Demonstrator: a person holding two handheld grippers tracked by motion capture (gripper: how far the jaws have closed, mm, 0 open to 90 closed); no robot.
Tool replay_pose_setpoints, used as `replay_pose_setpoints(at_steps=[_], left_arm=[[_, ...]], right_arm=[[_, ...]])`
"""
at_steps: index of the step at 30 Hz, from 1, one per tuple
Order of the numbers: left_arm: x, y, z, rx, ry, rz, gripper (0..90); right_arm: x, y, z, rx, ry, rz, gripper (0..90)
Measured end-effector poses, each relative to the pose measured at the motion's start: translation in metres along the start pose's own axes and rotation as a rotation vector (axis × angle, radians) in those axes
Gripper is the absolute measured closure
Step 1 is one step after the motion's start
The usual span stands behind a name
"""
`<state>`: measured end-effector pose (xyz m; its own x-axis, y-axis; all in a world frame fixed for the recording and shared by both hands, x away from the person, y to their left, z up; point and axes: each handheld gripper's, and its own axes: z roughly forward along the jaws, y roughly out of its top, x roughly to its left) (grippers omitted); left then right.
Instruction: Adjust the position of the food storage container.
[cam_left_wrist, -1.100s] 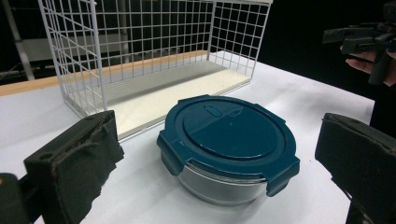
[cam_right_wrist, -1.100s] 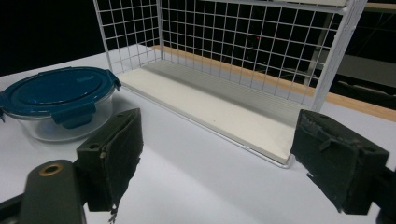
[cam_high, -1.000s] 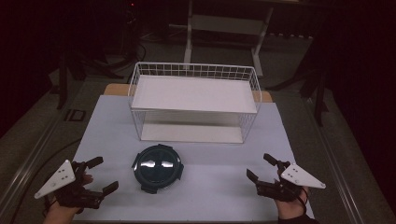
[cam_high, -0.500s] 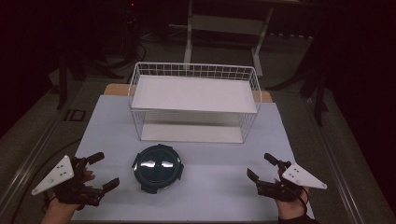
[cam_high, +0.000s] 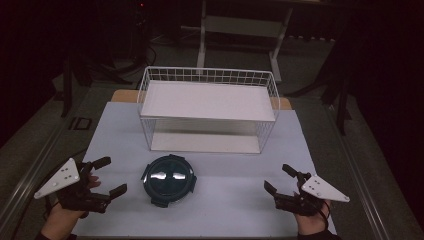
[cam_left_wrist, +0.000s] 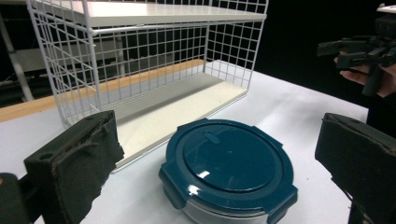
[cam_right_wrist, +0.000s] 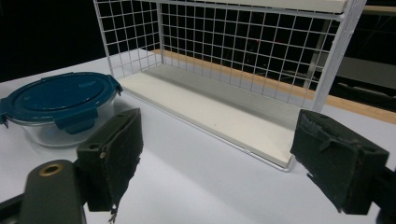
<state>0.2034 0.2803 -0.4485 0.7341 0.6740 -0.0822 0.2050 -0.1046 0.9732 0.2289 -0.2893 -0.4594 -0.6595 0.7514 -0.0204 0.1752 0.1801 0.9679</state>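
A round glass box with a dark blue lid (cam_high: 168, 180) sits on the white table (cam_high: 235, 200), just in front of the white wire shelf (cam_high: 208, 111). The lid is clipped on. The left gripper (cam_high: 107, 176) is near the box, on its left side, and its jaws are wide apart with nothing between them. In the left gripper view the box (cam_left_wrist: 229, 170) sits between the two black jaws but farther off, not touching them. The right gripper (cam_high: 280, 180) is well apart from the box, near the right edge of the table. Its jaws are spread wide too, and they hold nothing.
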Motion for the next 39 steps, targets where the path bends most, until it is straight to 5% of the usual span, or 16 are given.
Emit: replay_pose_setpoints(at_steps=[13,19,23,29,36,39], left_arm=[[0.026,0.004,0.018,0.115,-0.002,-0.03,4.4],[0.038,-0.008,0.04,0.262,0.03,-0.097,8.9],[0.041,-0.015,0.048,0.334,0.063,-0.07,16.6],[0.046,-0.027,0.058,0.421,0.105,-0.054,56.7],[0.043,-0.037,0.068,0.492,0.083,-0.018,86.3],[0.039,-0.036,0.07,0.498,0.061,-0.006,89.7]], right_arm=[[0.0,-0.001,0.001,0.002,0.009,0.002,16.3],[0.0,-0.001,0.001,0.002,0.013,0.005,16.3],[0.0,-0.001,0.001,0.002,0.015,0.006,16.3],[0.0,-0.001,0.002,0.005,0.021,0.008,16.3],[0.0,-0.002,0.002,0.008,0.022,0.007,16.3],[0.0,-0.002,0.002,0.009,0.022,0.008,16.3]])
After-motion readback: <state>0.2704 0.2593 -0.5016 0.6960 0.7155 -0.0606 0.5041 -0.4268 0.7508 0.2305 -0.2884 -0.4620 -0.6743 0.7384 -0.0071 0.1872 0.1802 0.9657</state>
